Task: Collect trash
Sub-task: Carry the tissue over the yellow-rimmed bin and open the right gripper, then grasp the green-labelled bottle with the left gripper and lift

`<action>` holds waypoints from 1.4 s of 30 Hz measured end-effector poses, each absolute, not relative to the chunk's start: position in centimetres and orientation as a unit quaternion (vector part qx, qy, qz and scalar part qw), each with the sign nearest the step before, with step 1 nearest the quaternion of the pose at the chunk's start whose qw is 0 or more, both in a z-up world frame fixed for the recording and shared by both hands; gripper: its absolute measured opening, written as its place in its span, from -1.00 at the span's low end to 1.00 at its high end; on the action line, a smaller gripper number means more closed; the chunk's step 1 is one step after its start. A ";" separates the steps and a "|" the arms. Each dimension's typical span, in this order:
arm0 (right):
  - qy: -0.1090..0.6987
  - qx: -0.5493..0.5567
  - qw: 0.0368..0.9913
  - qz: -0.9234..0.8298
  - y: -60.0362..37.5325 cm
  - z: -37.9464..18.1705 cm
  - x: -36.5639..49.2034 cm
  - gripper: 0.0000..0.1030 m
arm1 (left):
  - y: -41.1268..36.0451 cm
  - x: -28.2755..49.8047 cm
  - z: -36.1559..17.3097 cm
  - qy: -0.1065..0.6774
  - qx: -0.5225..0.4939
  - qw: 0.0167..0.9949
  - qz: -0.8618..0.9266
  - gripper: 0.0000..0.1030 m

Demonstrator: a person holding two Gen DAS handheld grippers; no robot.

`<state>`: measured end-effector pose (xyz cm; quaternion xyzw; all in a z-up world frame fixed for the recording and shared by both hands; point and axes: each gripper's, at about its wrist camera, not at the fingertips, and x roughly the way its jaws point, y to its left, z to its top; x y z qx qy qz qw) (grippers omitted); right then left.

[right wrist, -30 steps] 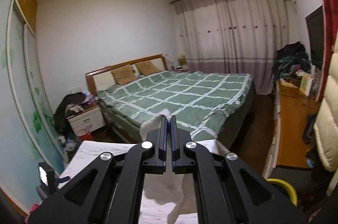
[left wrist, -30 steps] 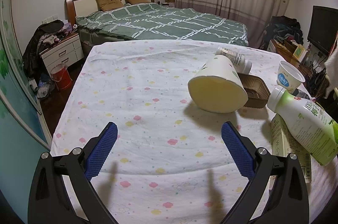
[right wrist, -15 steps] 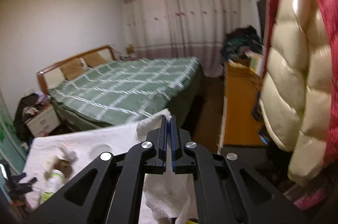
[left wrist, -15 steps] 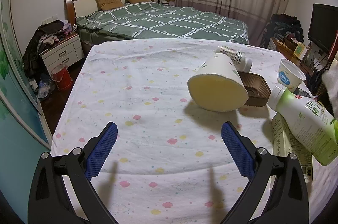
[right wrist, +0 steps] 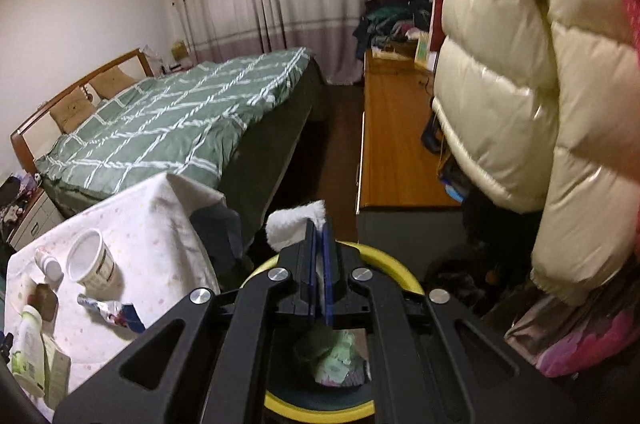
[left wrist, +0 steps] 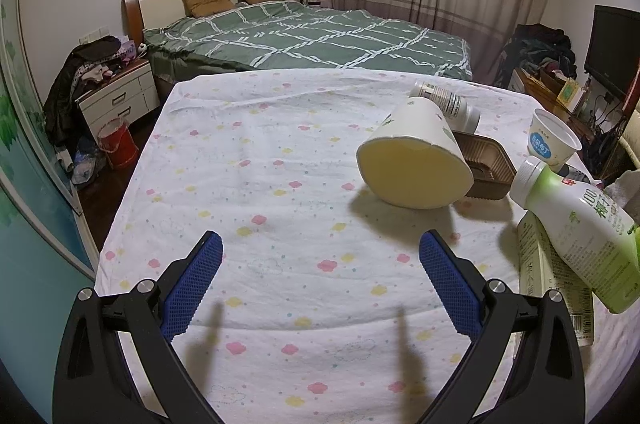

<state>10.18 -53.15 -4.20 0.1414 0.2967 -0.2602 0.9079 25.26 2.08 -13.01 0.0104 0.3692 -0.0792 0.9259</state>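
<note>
My right gripper (right wrist: 318,222) is shut on a crumpled white tissue (right wrist: 294,224) and tilts down over a yellow-rimmed bin (right wrist: 394,262) on the floor beside the table; some trash (right wrist: 336,368) lies inside. My left gripper (left wrist: 320,240) hangs open over the flowered tablecloth (left wrist: 260,183), nothing between its fingers. To its right lie a large paper cup (left wrist: 416,159) on its side, a small bottle (left wrist: 448,99), a brown tray (left wrist: 488,163), a yogurt cup (left wrist: 554,139), and a green-white milk bottle (left wrist: 580,232) on a carton (left wrist: 548,284). A crumpled wrapper (right wrist: 112,312) lies near the table's edge.
A green checked bed (left wrist: 320,35) stands beyond the table. A wooden cabinet (right wrist: 396,143) runs along the right wall, and a cream puffer jacket (right wrist: 520,83) hangs close to the bin's right. A red bucket (left wrist: 116,143) sits by the nightstand.
My right gripper has swung right and downward, off the table and over the yellow-rimmed bin, with the tissue still pinched in it. The left gripper and the trash on the table have stayed put.
</note>
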 end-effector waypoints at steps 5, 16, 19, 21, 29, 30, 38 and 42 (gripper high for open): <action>0.312 0.140 0.905 -0.253 -52.1 -5.2 10.8 -0.94 | 2.1 25.4 -13.0 0.370 0.011 0.926 -0.079 0.89; 0.339 0.130 0.900 -0.241 -50.0 -6.4 10.8 -0.20 | 2.0 25.5 -12.8 0.367 0.013 0.927 -0.079 0.89; 0.327 0.140 0.908 -0.223 -48.4 -6.5 9.7 -0.17 | 2.0 25.3 -12.6 0.362 0.015 0.929 -0.079 0.89; 0.317 0.144 0.914 -0.210 -46.9 -6.9 9.1 -0.13 | 1.9 25.1 -12.4 0.355 0.017 0.931 -0.078 0.89; 0.281 0.157 0.931 -0.171 -40.4 -9.7 7.2 -0.09 | 0.9 21.1 -8.2 0.299 -0.027 0.949 -0.098 0.89; 0.278 0.156 0.933 -0.168 -39.9 -9.7 7.1 -0.08 | 0.3 20.4 -7.7 0.295 -0.026 0.950 -0.099 0.89; 0.230 0.147 0.945 -0.181 -37.9 -9.9 5.7 0.04 | -8.9 13.6 -5.6 0.276 -0.001 0.947 -0.166 0.91; 0.220 0.133 0.948 -0.188 -37.3 -9.6 5.3 0.11 | -13.1 12.8 -6.6 0.287 0.019 0.943 -0.169 0.91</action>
